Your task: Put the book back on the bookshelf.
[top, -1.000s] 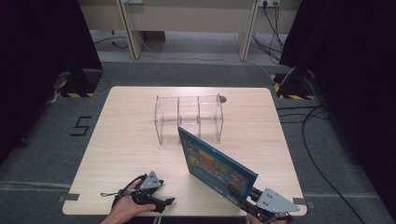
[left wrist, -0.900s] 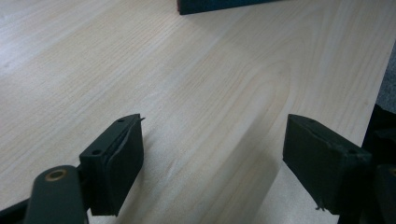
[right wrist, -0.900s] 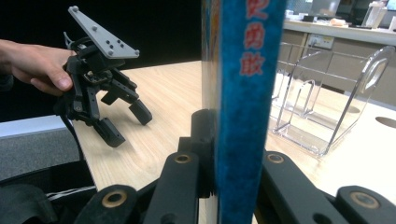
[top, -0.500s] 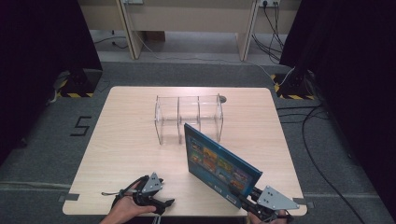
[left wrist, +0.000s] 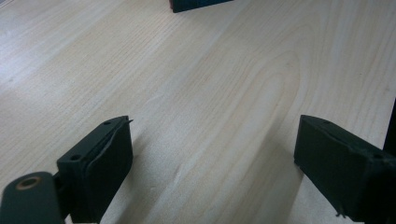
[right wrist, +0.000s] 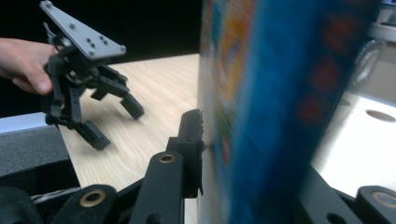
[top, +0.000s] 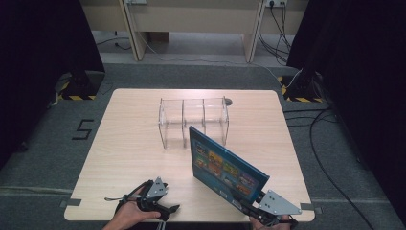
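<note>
A flat blue book (top: 225, 165) with colourful pictures on its cover stands tilted on edge above the table's front right. My right gripper (top: 242, 200) is shut on its lower near corner. In the right gripper view the book (right wrist: 275, 88) is blurred and close, pressed against one black finger (right wrist: 192, 135). A clear acrylic rack (top: 194, 120) with three compartments stands at the centre back, just beyond the book's far top corner. Near the front edge at the left, my left gripper (top: 165, 209) rests open in a hand. Its pads (left wrist: 109, 158) stand wide apart over bare wood.
The light wooden table (top: 124, 143) has a small round hole (top: 228, 101) behind the rack. A dark edge (left wrist: 198, 3) crosses the top of the left gripper view. The other gripper (right wrist: 88, 88) and its hand appear at the left of the right gripper view. Dark floor and cables surround the table.
The book has risen a little and shifted right and towards the rack, mostly in the first half second. The left gripper has not moved.
</note>
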`<state>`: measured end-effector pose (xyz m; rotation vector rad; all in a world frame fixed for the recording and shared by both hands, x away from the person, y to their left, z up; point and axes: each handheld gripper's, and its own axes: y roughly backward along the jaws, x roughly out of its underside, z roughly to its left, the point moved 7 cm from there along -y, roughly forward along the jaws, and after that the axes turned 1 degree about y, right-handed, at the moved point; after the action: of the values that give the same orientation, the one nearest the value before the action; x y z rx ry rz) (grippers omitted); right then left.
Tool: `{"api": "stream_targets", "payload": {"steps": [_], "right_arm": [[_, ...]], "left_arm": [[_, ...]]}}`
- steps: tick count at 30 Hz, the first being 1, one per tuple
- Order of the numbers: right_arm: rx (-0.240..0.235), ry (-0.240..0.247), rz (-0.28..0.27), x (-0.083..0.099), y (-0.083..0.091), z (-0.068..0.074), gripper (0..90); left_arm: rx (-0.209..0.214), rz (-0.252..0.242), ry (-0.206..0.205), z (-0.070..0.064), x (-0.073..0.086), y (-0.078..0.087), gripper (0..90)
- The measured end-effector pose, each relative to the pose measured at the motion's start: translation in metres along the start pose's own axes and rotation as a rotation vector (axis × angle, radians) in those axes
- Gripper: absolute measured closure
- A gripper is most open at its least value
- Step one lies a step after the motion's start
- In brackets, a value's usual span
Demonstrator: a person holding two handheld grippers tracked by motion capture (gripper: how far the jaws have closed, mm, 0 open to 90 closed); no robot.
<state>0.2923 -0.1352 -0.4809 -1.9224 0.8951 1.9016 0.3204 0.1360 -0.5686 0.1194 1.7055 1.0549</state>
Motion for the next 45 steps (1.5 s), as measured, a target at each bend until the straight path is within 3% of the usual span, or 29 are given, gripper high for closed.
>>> {"api": "stream_targets", "payload": {"steps": [6,9,10,11,14,26,32,36,45], "right_arm": [[0.008,-0.009,-0.04,-0.009,-0.012,-0.002,71.2],[-0.011,-0.045,-0.073,-0.013,-0.014,0.0,72.4],[-0.031,-0.073,-0.101,-0.015,-0.015,0.002,79.2],[-0.031,-0.073,-0.101,-0.015,-0.015,0.002,79.2],[0.017,-0.045,-0.099,-0.018,-0.017,0.003,82.6],[0.022,-0.112,-0.155,-0.034,-0.02,0.003,83.1],[0.07,-0.121,-0.182,-0.044,-0.012,-0.007,83.1],[0.137,-0.14,-0.183,-0.046,-0.005,-0.024,83.1],[0.215,-0.126,-0.171,-0.048,-0.002,-0.047,83.1]], "left_arm": [[0.001,-0.001,0.0,0.0,0.0,0.0,10.4],[0.002,-0.002,-0.001,0.0,0.0,-0.001,9.9],[0.002,-0.001,-0.002,0.0,0.0,-0.001,9.8],[0.002,-0.001,-0.002,0.0,0.0,-0.001,9.8],[0.004,-0.004,-0.001,0.0,0.0,-0.001,9.8],[0.008,-0.004,-0.005,0.0,-0.001,-0.001,9.5],[0.007,-0.005,-0.004,0.0,-0.001,-0.001,9.3],[0.008,-0.006,-0.005,0.0,-0.001,-0.002,9.0],[0.01,-0.013,-0.005,0.0,-0.001,-0.004,6.6]]}}
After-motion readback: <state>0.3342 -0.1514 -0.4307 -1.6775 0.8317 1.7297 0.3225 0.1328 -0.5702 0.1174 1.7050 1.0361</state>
